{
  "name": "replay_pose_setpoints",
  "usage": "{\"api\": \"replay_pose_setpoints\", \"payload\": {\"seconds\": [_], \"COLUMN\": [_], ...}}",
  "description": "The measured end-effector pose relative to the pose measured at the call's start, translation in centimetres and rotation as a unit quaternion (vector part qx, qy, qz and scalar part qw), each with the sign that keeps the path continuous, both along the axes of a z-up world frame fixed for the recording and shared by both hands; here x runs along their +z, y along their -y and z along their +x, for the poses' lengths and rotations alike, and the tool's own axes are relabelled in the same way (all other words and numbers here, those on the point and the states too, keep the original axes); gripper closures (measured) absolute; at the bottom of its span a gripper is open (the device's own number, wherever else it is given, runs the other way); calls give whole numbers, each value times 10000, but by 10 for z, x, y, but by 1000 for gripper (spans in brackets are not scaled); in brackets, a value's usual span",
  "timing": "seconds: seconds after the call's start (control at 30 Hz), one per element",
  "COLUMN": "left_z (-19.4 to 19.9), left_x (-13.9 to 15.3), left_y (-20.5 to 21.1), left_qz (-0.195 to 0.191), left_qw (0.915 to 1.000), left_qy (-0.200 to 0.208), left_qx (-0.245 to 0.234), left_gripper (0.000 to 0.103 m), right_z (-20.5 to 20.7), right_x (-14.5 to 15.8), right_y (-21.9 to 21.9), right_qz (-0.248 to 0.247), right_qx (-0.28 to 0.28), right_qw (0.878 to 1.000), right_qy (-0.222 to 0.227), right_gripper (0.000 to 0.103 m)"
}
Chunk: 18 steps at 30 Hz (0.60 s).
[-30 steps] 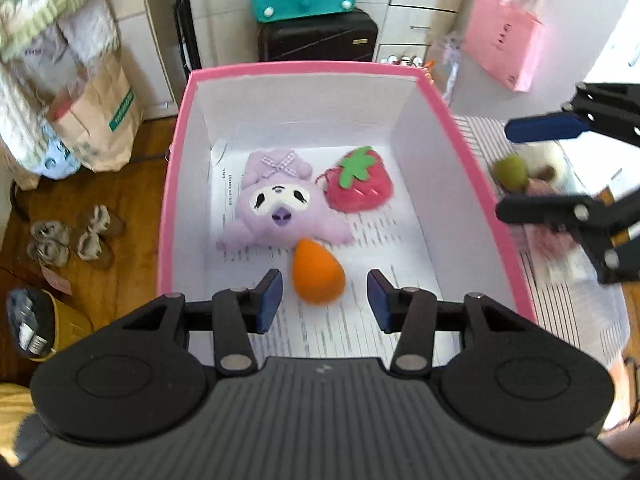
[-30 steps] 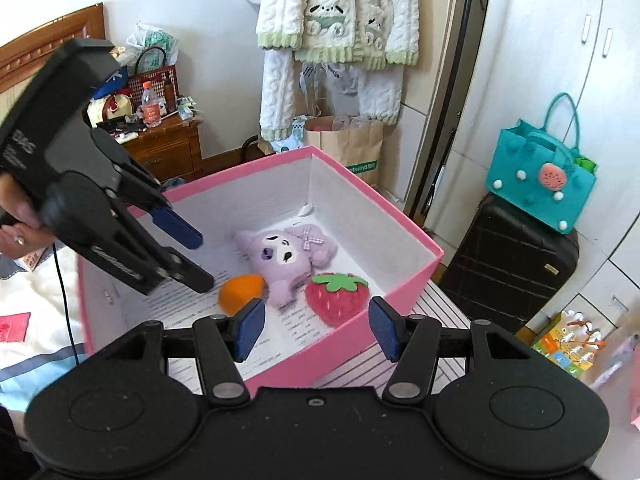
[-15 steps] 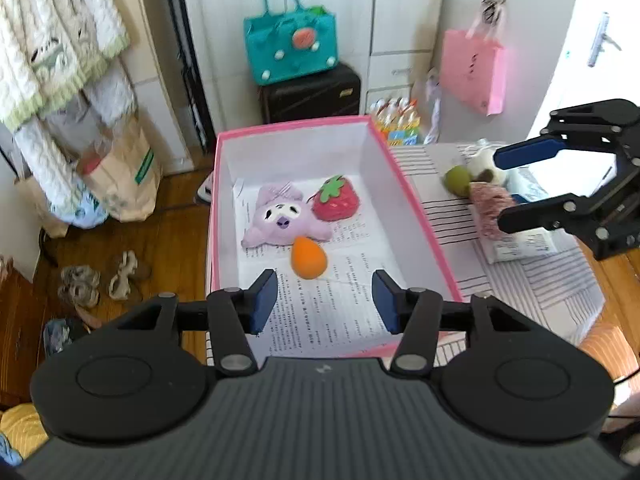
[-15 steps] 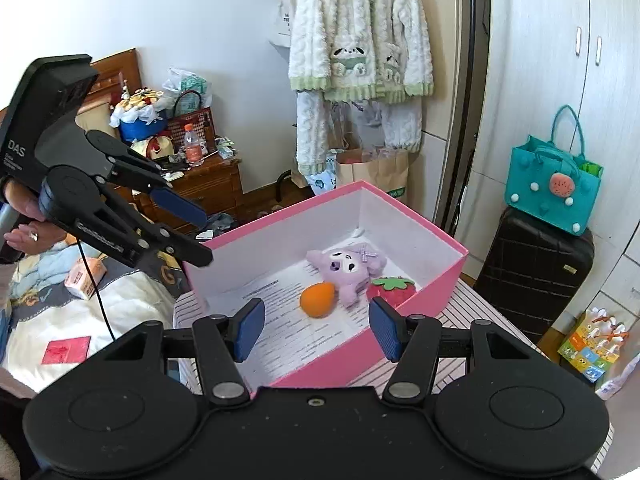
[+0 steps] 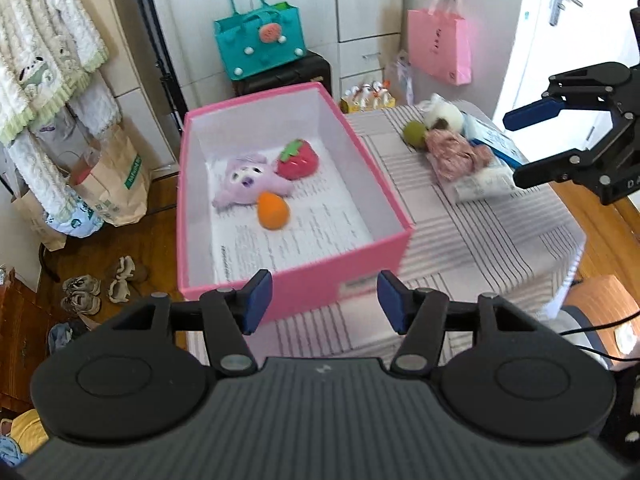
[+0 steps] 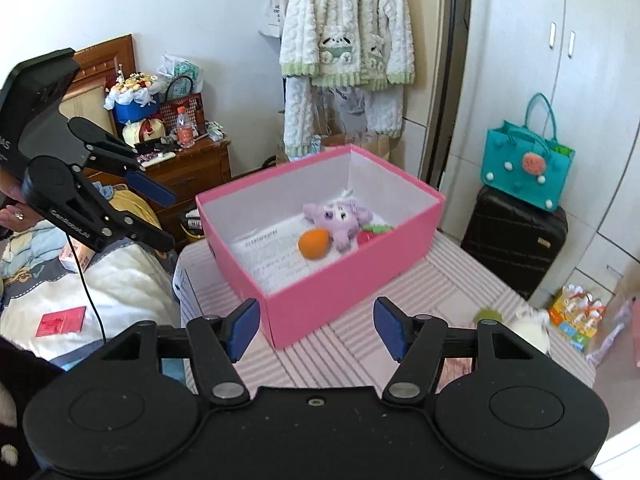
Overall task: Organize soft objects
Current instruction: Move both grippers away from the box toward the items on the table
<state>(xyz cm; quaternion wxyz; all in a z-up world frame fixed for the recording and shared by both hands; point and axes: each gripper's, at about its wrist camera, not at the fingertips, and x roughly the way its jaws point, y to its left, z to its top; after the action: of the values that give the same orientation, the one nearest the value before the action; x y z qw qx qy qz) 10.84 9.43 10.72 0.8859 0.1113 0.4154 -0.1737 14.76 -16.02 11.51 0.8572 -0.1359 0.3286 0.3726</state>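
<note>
A pink box (image 5: 280, 282) (image 6: 304, 316) stands on a striped table. In it lie a purple plush (image 5: 248, 184) (image 6: 340, 218), a red strawberry plush (image 5: 298, 160) (image 6: 370, 234) and an orange soft ball (image 5: 273, 210) (image 6: 314, 242). On the table right of the box lie a green ball (image 5: 414, 134) (image 6: 488, 314), a white plush (image 5: 444, 114) (image 6: 530, 326) and a pink knitted piece (image 5: 456, 154). My left gripper (image 5: 324, 306) (image 6: 150, 216) is open and empty, above the box's near edge. My right gripper (image 6: 316, 328) (image 5: 520, 144) is open and empty, near the loose toys.
The striped table (image 5: 460, 240) ends at the right. A teal bag (image 5: 260, 46) on a black suitcase (image 5: 288, 76) stands behind the box. A pink bag (image 5: 440, 46) hangs on the wall. Paper bags (image 5: 112, 184) and shoes (image 5: 100, 286) lie on the floor at left.
Both grippers have pulled back and up from the box. The orange ball stays in the box. More of the table and the loose toys now shows.
</note>
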Motion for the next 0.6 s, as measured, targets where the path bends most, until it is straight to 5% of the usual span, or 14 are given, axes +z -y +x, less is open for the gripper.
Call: {"api": "replay_pose_setpoints", "payload": {"seconds": [0.4,0.6], "left_z": [-33,-39], "left_x": [-26,-33], "left_y": [49,79], "left_qz": [-204,-500], "left_qw": [9982,9942], "left_qy": [-9,338], "left_qx": [-558,-886], "left_gripper": [42,42], "right_z": [-34,-36], "right_x": [-38,-54], "right_y": [43,75], "right_qz": [102,229], "right_qx": [-372,-738], "right_qw": [9989,9968], "right_qy": [-267,-219], "right_gripper": [31,30]}}
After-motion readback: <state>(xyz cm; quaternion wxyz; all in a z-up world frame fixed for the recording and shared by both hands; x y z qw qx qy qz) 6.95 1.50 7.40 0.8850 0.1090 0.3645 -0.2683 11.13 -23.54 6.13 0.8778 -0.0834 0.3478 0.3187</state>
